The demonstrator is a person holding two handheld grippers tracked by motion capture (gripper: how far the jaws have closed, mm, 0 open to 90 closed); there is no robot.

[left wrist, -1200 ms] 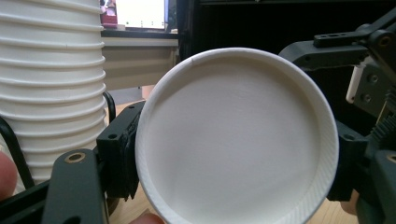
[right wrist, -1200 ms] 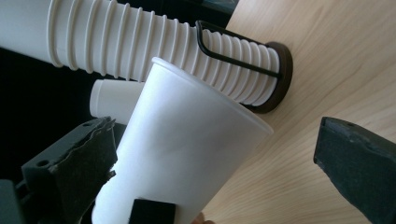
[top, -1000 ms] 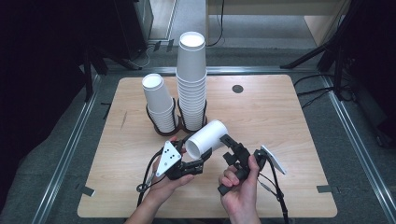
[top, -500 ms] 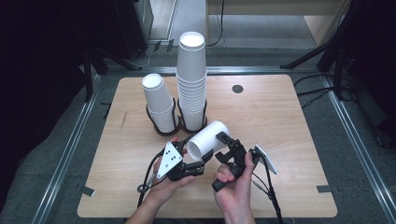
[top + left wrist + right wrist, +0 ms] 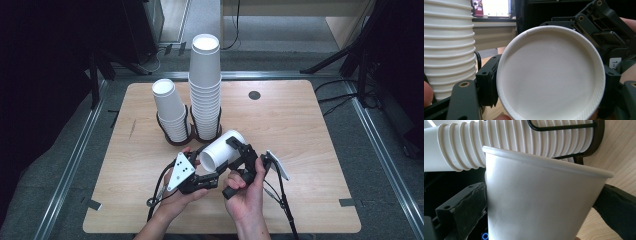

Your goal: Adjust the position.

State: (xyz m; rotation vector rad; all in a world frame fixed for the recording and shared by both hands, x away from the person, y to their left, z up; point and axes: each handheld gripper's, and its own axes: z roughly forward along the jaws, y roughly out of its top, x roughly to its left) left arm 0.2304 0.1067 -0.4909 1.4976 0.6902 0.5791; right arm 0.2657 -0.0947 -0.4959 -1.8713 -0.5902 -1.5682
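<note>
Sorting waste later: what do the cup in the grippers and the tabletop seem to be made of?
Cup: probably paper, matte white, with a rolled rim and faint ribbing inside.
Tabletop: looks like light wood or a wood-look laminate, with visible grain.

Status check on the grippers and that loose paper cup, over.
Left gripper shut on cup rim. Right gripper straddles cup wall, grip unclear. Cup on its side above table. Two cup stacks behind, nothing blocking.

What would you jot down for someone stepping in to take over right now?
Left gripper: shut on the paper cup's rim, cup on its side above the table.
Right gripper: jaws either side of the cup's body; real grip unclear.
Short stack and tall stack stand in the black holder.
Done: one cup is out and held.
Left: probably pass it to the right gripper or restack.
</note>
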